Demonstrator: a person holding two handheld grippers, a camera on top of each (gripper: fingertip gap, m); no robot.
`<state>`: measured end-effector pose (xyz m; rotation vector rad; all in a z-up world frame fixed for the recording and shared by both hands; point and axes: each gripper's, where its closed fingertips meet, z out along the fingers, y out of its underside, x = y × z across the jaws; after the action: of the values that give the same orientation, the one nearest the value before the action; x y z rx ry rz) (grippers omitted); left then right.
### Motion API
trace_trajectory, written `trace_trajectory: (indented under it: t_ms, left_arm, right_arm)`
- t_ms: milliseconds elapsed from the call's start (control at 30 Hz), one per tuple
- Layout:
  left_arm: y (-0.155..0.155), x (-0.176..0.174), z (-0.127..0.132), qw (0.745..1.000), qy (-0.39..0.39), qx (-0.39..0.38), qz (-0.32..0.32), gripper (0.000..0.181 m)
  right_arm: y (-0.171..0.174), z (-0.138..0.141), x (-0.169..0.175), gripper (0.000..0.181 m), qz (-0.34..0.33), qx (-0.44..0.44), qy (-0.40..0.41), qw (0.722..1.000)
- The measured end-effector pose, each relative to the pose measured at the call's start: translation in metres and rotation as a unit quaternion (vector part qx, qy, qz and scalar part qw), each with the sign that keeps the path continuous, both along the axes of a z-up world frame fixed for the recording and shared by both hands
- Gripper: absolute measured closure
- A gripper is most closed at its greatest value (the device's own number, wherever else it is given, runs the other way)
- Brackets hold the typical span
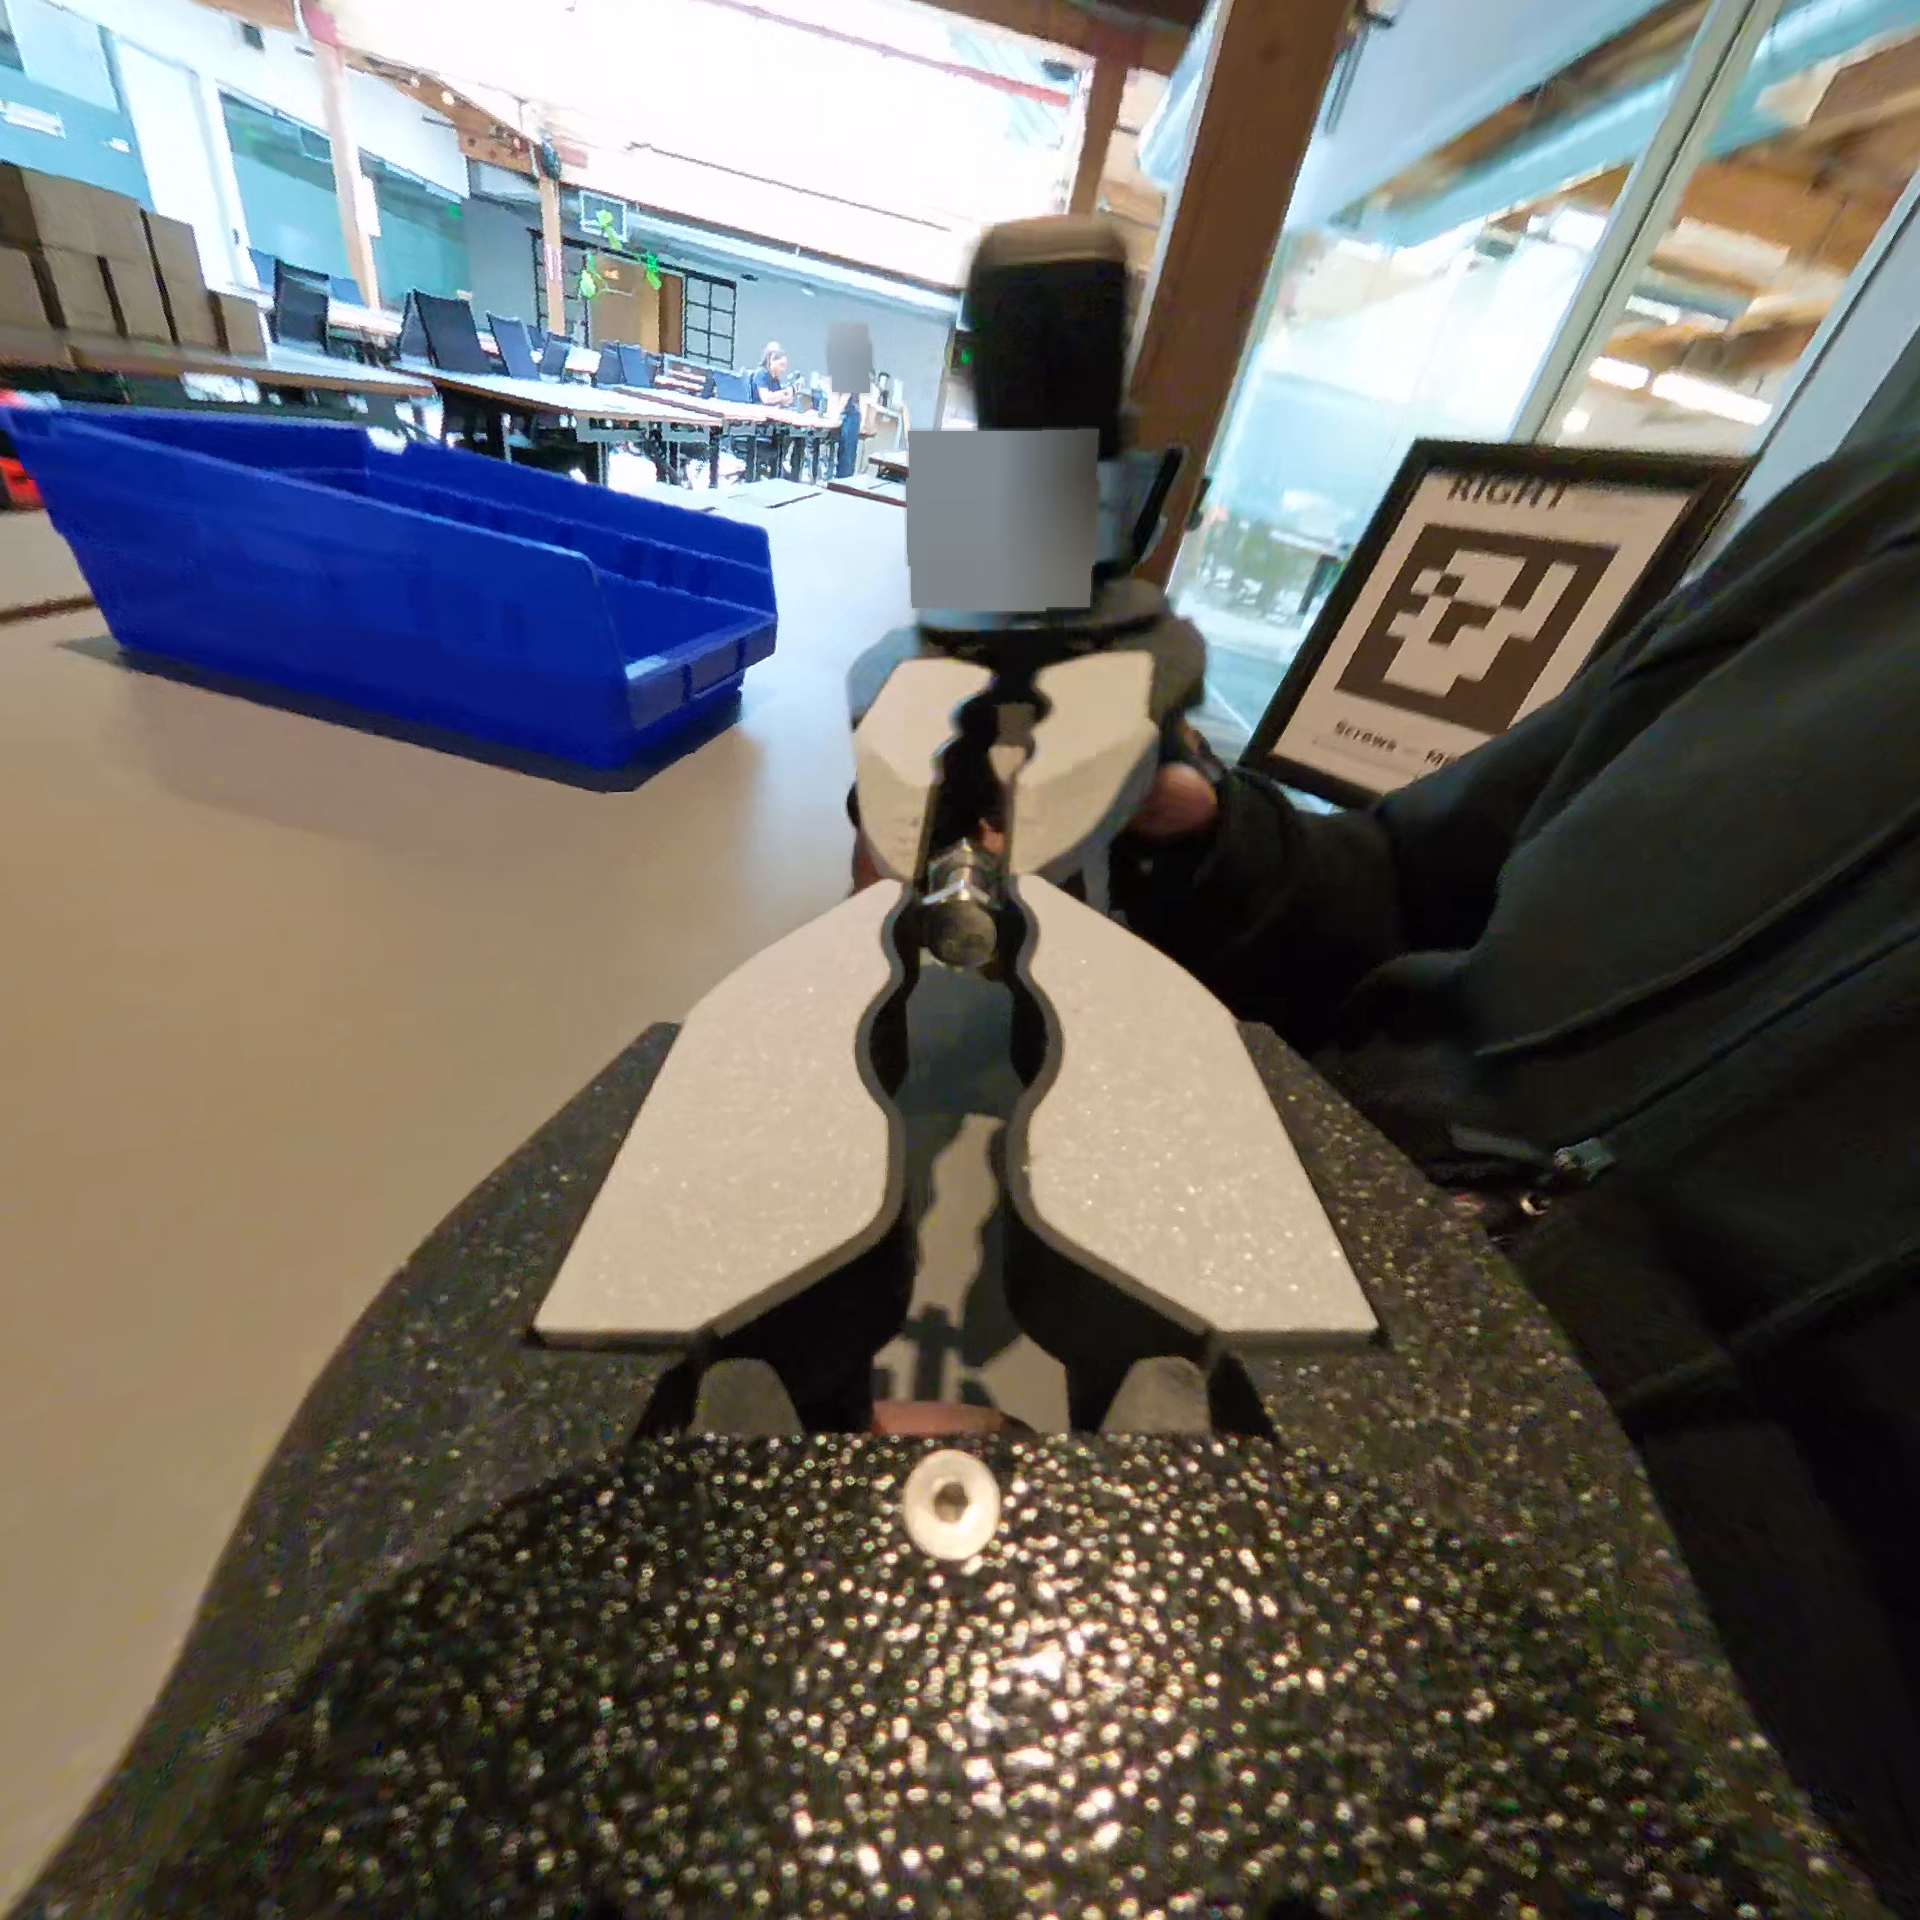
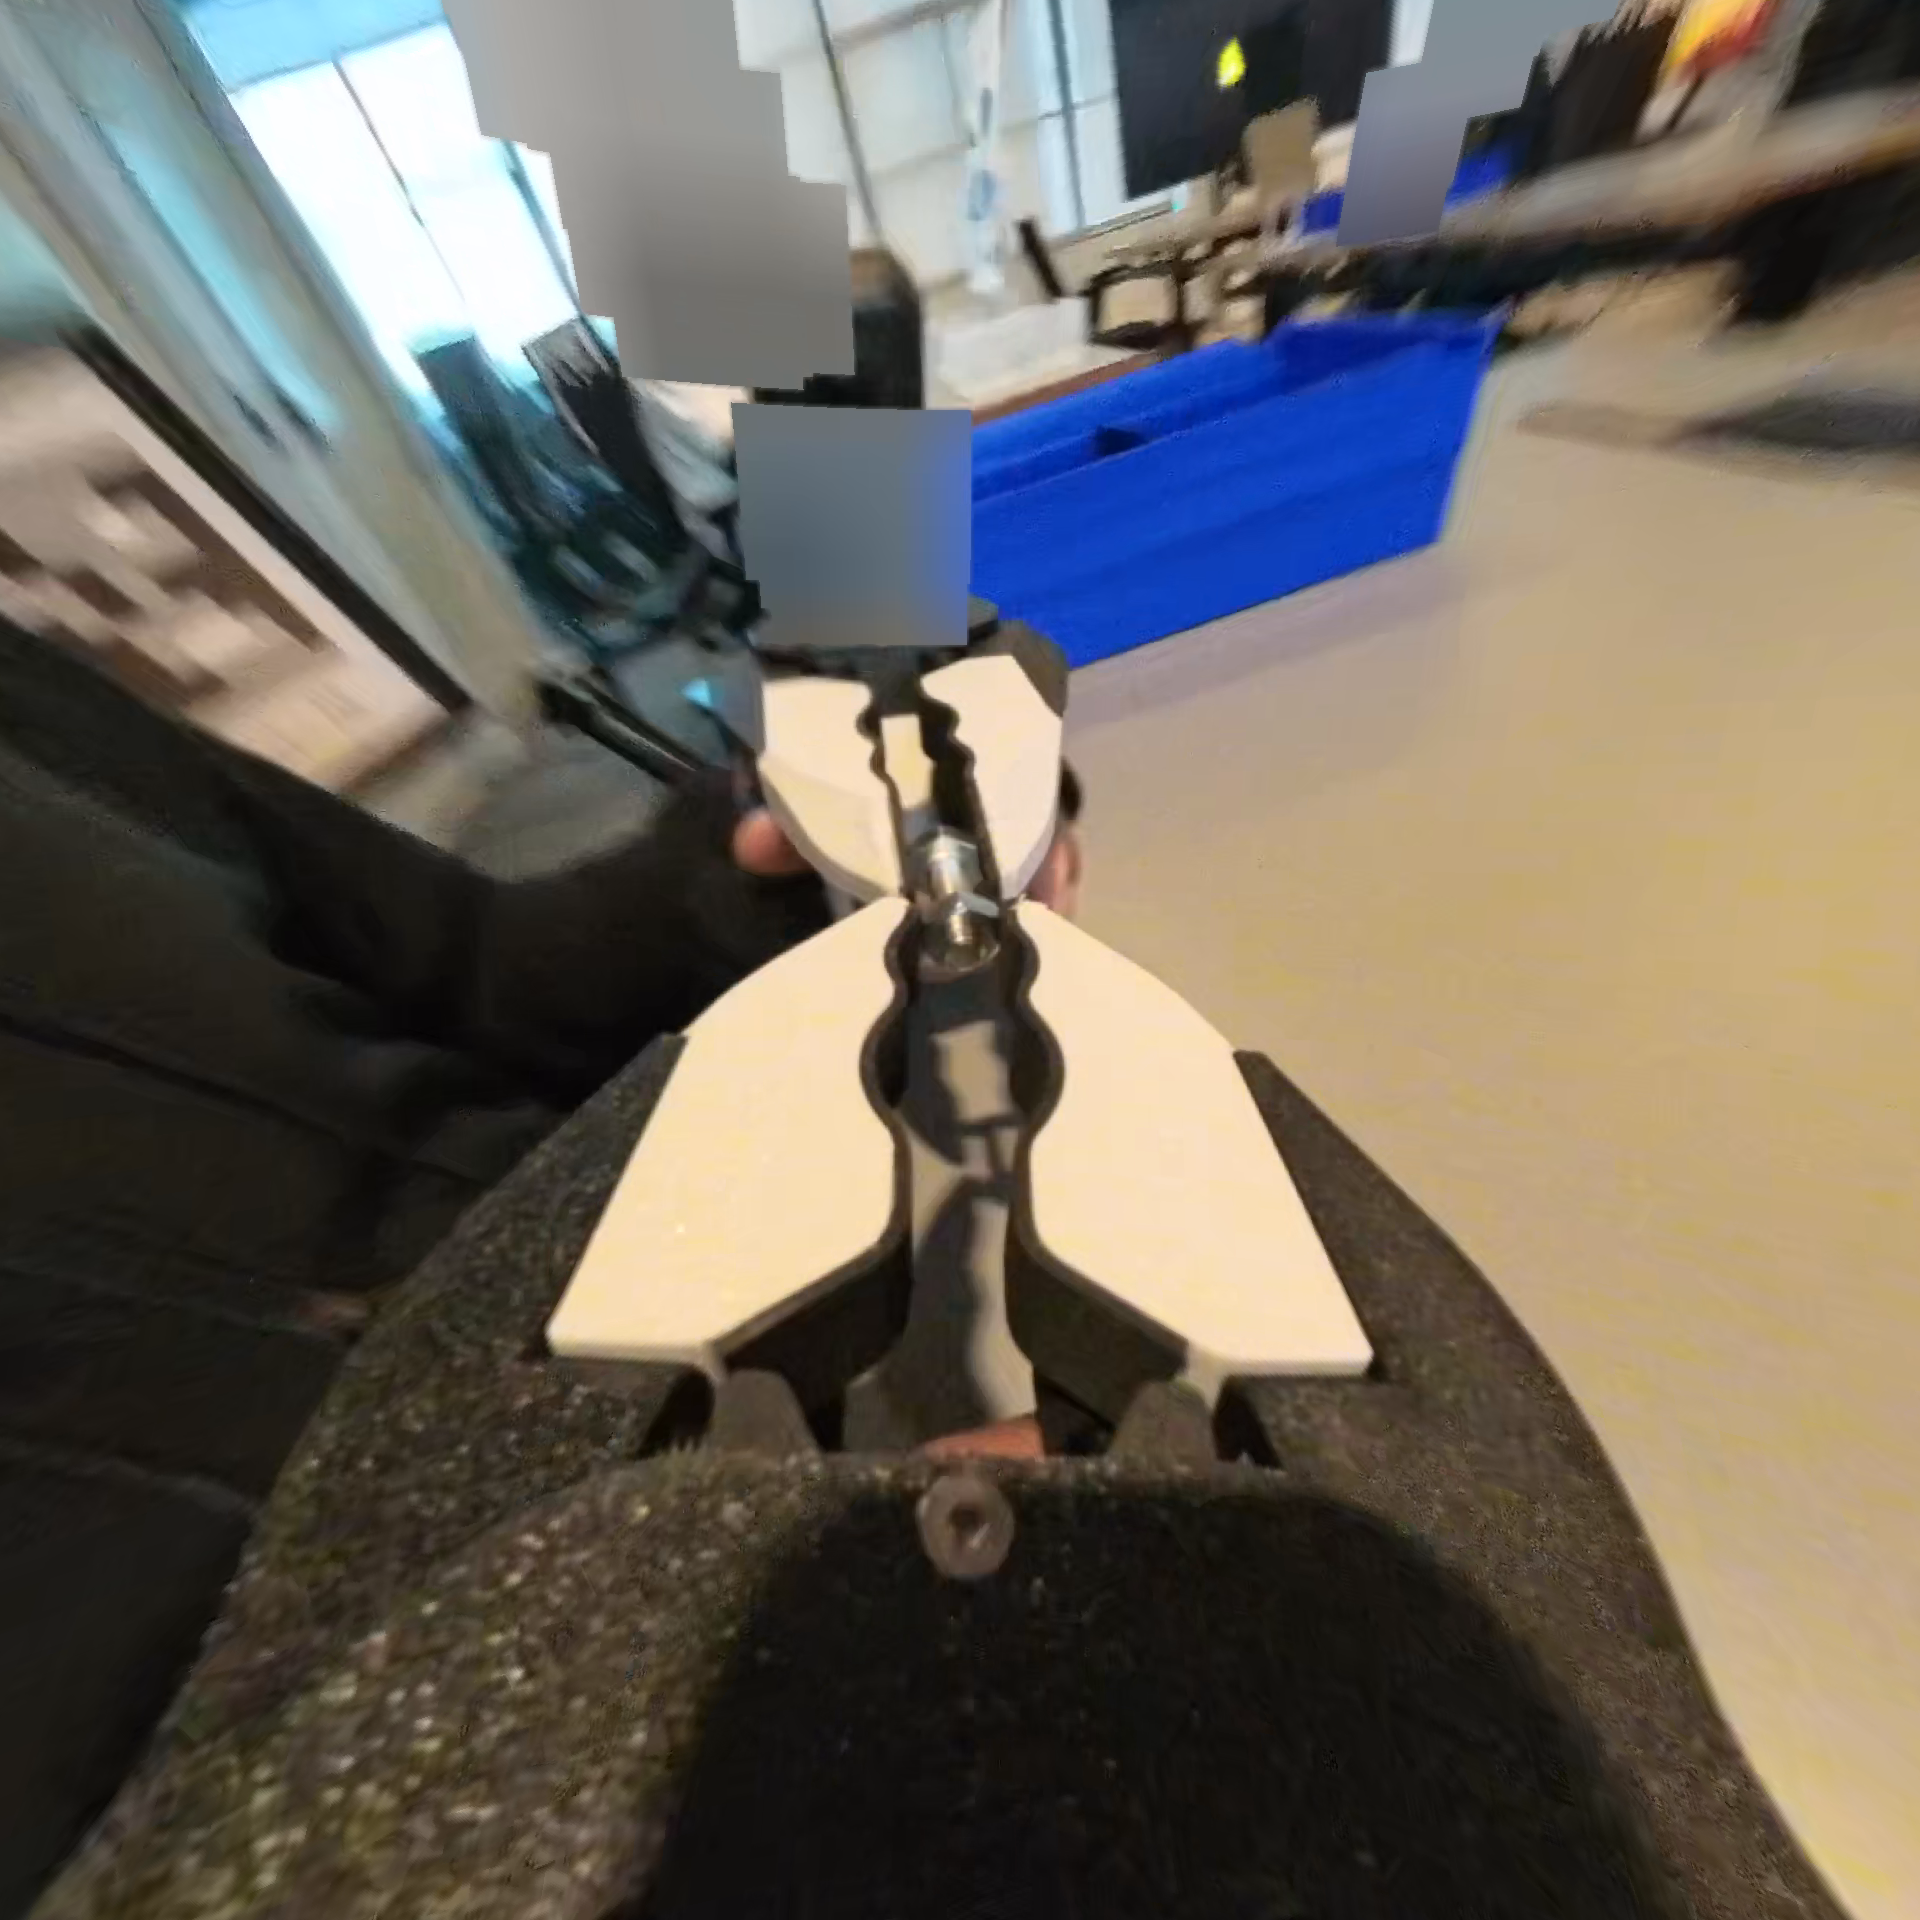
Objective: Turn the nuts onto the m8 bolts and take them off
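Observation:
My two grippers meet tip to tip above the table. In the left wrist view my left gripper (image 1: 958, 906) is shut on the dark round head of the bolt (image 1: 962, 932). A silver nut (image 1: 958, 878) sits on the bolt just past my fingertips, where the right gripper (image 1: 971, 844) closes in from the far side. In the right wrist view my right gripper (image 2: 961, 923) is shut on the silver nut (image 2: 958, 935). The bolt's shank (image 2: 938, 860) runs on into the left gripper (image 2: 932, 831) opposite. The threads between the tips are mostly hidden.
A blue plastic bin (image 1: 416, 582) stands on the beige table (image 1: 312, 1039) at the left; it shows behind in the right wrist view (image 2: 1195, 520). A framed marker sign (image 1: 1475, 623) stands at the right. A person's dark sleeve (image 1: 1610, 935) fills the right side. The grippers are tip to tip, or close to it.

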<state>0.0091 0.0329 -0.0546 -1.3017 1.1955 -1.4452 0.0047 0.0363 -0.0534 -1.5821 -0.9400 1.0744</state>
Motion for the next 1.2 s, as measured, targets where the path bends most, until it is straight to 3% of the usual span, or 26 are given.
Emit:
trace_trajectory:
  t_ms: [67,133,233,367,500,667,767,867,933,967,1033,1200]
  left_arm:
    - [-0.002,0.001,0.002,1.0,-0.007,0.014,0.001,0.167]
    - [0.001,0.001,0.004,1.0,-0.014,-0.007,0.005,0.167]
    - [0.009,-0.003,0.008,0.998,-0.03,-0.048,0.012,0.167]
    - [0.01,-0.006,0.013,0.994,-0.049,-0.096,-0.007,0.167]
    - [0.008,-0.005,0.01,0.993,-0.042,-0.108,-0.018,0.167]
    - [0.004,-0.002,0.007,0.993,-0.03,-0.11,-0.025,0.167]
    - [0.007,-0.002,0.004,0.995,-0.021,-0.095,-0.01,0.167]
    - [0.009,-0.001,0.0,0.998,-0.004,-0.063,0.007,0.167]
    - [0.008,0.0,0.001,0.998,-0.01,-0.061,0.007,0.167]
    - [0.01,0.0,0.001,0.998,-0.011,-0.065,0.009,0.167]
    - [0.015,0.0,0.002,0.997,-0.015,-0.078,0.02,0.167]
    - [0.018,-0.004,0.006,0.993,-0.033,-0.117,0.01,0.167]
  right_arm:
    - [-0.003,0.004,0.001,0.167,0.039,-0.114,0.067,0.99]
    - [-0.001,0.006,0.001,0.167,0.046,-0.108,0.087,0.989]
    - [0.007,0.007,0.003,0.152,-0.005,0.04,0.04,0.998]
    - [0.007,0.009,0.006,0.148,-0.053,0.247,-0.057,0.966]
    - [0.006,0.009,0.003,0.151,-0.069,0.317,-0.086,0.942]
    - [0.007,0.006,0.0,0.166,-0.074,0.329,-0.097,0.937]
    - [0.009,0.003,0.0,0.167,-0.072,0.288,-0.098,0.95]
    - [0.009,-0.004,0.0,0.167,-0.042,0.088,-0.043,0.994]
    - [0.007,-0.001,0.0,0.167,-0.005,-0.057,0.033,0.998]
    - [0.008,0.0,0.001,0.167,0.008,-0.086,0.055,0.995]
    - [0.011,-0.002,0.003,0.165,0.005,-0.056,0.057,0.997]
    - [0.014,-0.001,0.004,0.146,-0.048,0.159,-0.037,0.985]
